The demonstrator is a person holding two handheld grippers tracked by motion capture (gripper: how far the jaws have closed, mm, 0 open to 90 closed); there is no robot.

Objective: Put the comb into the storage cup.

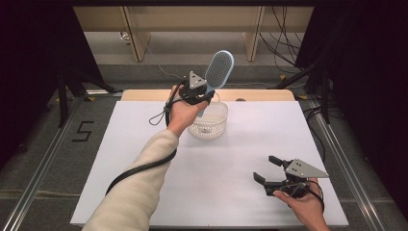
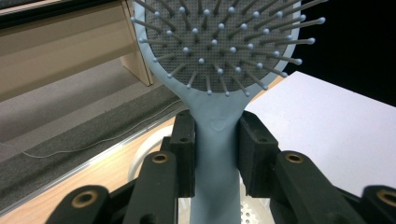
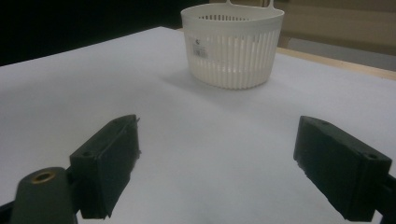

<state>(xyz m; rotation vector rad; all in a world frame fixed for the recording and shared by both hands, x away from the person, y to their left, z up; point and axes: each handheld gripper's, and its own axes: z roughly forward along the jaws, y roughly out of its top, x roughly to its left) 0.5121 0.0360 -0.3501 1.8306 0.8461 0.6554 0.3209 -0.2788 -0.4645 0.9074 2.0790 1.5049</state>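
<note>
A light blue hairbrush (image 1: pixel 219 69) is held upright above the white slatted basket (image 1: pixel 209 121) near the table's far edge. My left gripper (image 1: pixel 199 96) is shut on its handle. In the left gripper view both pads press the blue handle (image 2: pixel 216 154) and the bristled head (image 2: pixel 219 42) rises above them, with the basket's rim (image 2: pixel 140 154) below. My right gripper (image 1: pixel 268 169) hovers low over the table's near right part, open and empty. In the right gripper view its two pads (image 3: pixel 109 163) stand far apart, facing the basket (image 3: pixel 232 44).
The white table sheet (image 1: pixel 216 159) lies on a wooden top (image 1: pixel 260 95) that shows along the far edge. Black cables trail from both grippers. Beyond the table are wooden furniture legs (image 1: pixel 137 38), dark stands and floor cables.
</note>
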